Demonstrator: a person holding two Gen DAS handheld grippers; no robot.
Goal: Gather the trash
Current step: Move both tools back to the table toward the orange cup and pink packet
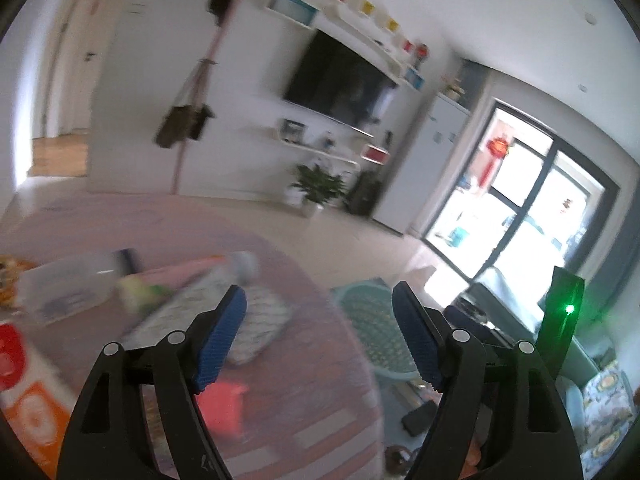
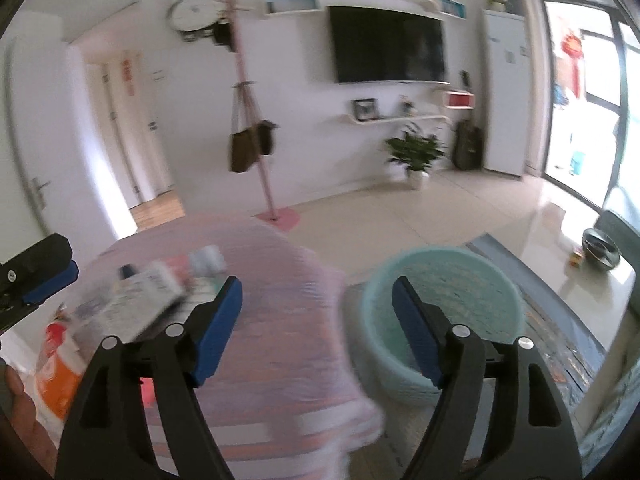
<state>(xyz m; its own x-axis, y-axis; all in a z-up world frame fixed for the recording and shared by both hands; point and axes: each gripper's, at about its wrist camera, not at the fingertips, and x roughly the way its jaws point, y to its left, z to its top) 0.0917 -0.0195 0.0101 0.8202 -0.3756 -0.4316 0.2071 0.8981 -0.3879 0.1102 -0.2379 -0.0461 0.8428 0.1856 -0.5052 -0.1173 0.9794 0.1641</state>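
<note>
Blurred trash lies on a round table [image 1: 304, 364] covered in pink cloth: a clear plastic bottle [image 1: 76, 284], a patterned white packet [image 1: 200, 304], a green wrapper [image 1: 140, 292] and a red piece [image 1: 224, 404]. My left gripper [image 1: 320, 336] is open and empty above the table's right edge. My right gripper [image 2: 316, 332] is open and empty between the table [image 2: 280, 340] and a teal mesh basket [image 2: 444, 320] on the floor. The basket also shows in the left wrist view [image 1: 376, 332]. The packet shows in the right wrist view [image 2: 140, 300].
An orange and white carton [image 1: 28, 404] stands at the table's left, also in the right wrist view [image 2: 56, 376]. A sofa [image 1: 600, 396] and a dark phone-like item [image 1: 420, 416] are at the right. A coat rack [image 2: 256, 128], plant [image 2: 416, 152] and TV [image 2: 388, 44] line the far wall.
</note>
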